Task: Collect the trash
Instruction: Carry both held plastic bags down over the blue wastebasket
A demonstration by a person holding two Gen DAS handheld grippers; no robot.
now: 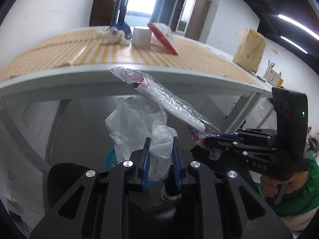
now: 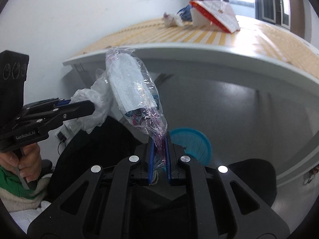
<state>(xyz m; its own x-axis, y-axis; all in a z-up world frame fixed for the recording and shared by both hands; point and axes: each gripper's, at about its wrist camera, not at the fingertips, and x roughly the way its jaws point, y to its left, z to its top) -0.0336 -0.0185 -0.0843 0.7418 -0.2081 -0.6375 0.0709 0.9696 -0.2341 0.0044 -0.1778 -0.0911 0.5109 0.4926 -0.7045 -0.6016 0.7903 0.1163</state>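
Trash is in both tongs, below the edge of the worktop (image 1: 139, 73), so the step in hand looks like the carry to the bin. The left tongs (image 1: 160, 155) are nearly closed on a crumpled clear plastic bag (image 1: 137, 123) with a wad of white foam wrap bunched between the blue pads (image 1: 145, 163). The right tongs (image 2: 159, 155) are pinched almost shut on the tail of a long cellophane wrapper (image 2: 133, 91) that has white paper inside and a patterned pink and blue end. Both pieces hang in the air over the floor, close to each other. A blue basket (image 2: 191, 145) stands on the floor just beyond the right tongs and partly shows behind the plastic bag in the left view. I judge the next move to be bringing both loads over its mouth and letting the pads part, wrapper first since it is long and may catch the rim.

Count: two pieces held, one per tongs. Left on the worktop: one crumpled white wad (image 1: 111, 34), one blue bag (image 1: 124, 28), one white cup (image 1: 141, 36), one red and white packet (image 1: 162, 36), one brown paper bag (image 1: 249, 49). One basket.
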